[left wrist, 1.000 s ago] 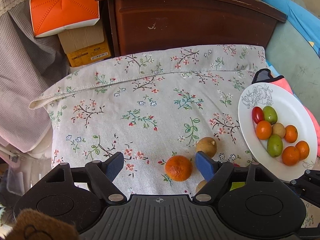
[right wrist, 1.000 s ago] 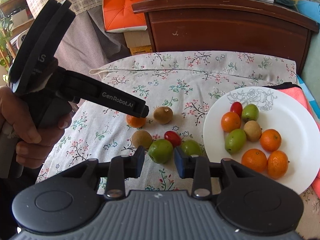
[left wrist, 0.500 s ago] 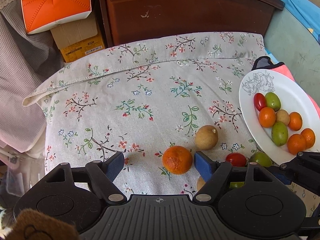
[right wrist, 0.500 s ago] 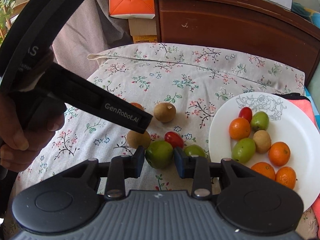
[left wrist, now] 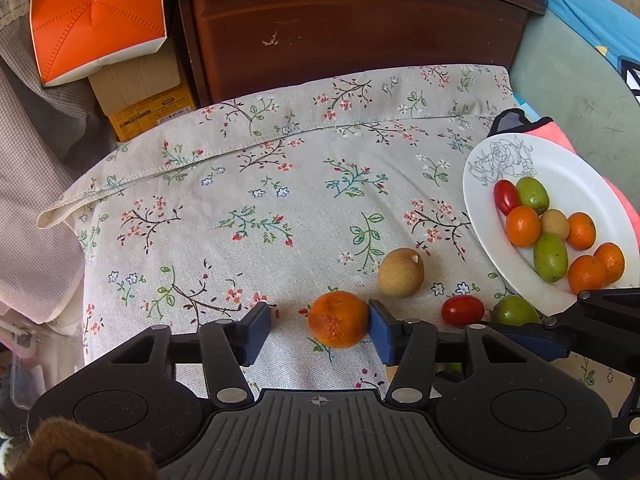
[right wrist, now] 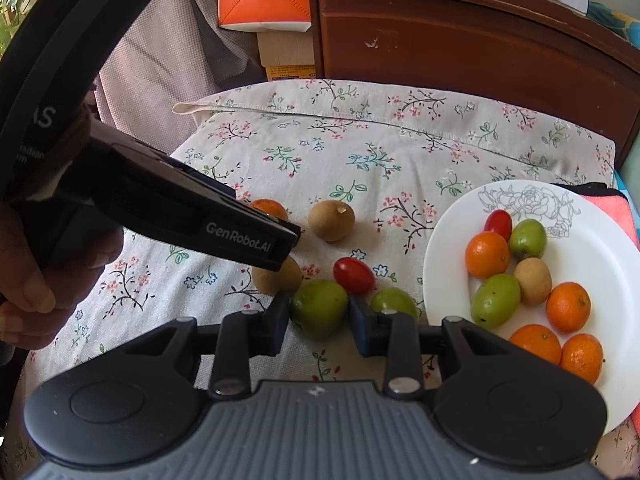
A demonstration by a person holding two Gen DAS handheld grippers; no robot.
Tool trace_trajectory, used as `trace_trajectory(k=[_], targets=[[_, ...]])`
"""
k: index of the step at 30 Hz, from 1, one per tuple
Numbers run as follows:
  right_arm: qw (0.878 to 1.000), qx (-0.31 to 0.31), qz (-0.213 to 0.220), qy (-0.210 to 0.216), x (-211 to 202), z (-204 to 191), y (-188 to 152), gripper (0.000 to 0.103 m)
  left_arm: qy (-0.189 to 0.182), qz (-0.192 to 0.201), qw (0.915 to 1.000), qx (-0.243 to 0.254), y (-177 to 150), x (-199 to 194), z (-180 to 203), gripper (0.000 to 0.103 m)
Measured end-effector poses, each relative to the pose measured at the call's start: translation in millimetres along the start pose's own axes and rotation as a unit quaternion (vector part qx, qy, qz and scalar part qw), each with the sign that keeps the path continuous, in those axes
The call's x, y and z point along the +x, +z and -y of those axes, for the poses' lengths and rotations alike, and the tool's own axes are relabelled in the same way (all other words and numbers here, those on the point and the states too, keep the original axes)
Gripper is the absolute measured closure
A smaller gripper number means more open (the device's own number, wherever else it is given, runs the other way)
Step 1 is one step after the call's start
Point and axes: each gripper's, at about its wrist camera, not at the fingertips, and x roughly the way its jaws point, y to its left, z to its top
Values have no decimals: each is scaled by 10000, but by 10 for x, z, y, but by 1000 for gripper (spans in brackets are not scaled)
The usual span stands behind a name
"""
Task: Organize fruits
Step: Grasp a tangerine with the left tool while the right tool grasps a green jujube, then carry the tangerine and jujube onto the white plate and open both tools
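On the floral cloth (left wrist: 280,184) lies a small orange (left wrist: 338,319) between the fingers of my left gripper (left wrist: 320,328). Its jaws are closing: the right pad touches the orange, the left pad stands a gap away. My right gripper (right wrist: 320,320) is shut on a green fruit (right wrist: 320,307) that rests on the cloth. Loose nearby are a brown round fruit (left wrist: 401,272), a cherry tomato (left wrist: 462,310), a second green fruit (right wrist: 394,304) and another brown fruit (right wrist: 276,280), half hidden behind the left gripper's finger. The white plate (left wrist: 560,168) at the right holds several fruits.
A dark wooden cabinet (left wrist: 352,28) stands behind the cloth, with an orange box (left wrist: 96,20) and a cardboard box (left wrist: 140,92) to its left. A pink cloth (left wrist: 560,136) lies under the plate. A person's hand (right wrist: 28,272) holds the left gripper.
The left jaws have drawn in around the orange, and the right pad now touches it. The right gripper has stayed on the green fruit.
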Motion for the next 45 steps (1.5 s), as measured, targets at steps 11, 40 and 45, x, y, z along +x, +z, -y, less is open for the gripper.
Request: trace_trajectory(k=[11,40,45], targets=[[10000,26,89,33,-83,1,33,71,18,184,9998,49,6,-74,29,75],[9715,1659,1368,-998,-979,1070,361,71,-1102,1404,9839,25,482,-400,696,75],[9624,1996,1272,-1335,-998,1255,290,71,-1283,1418,9815,83,525,-313,875,75]])
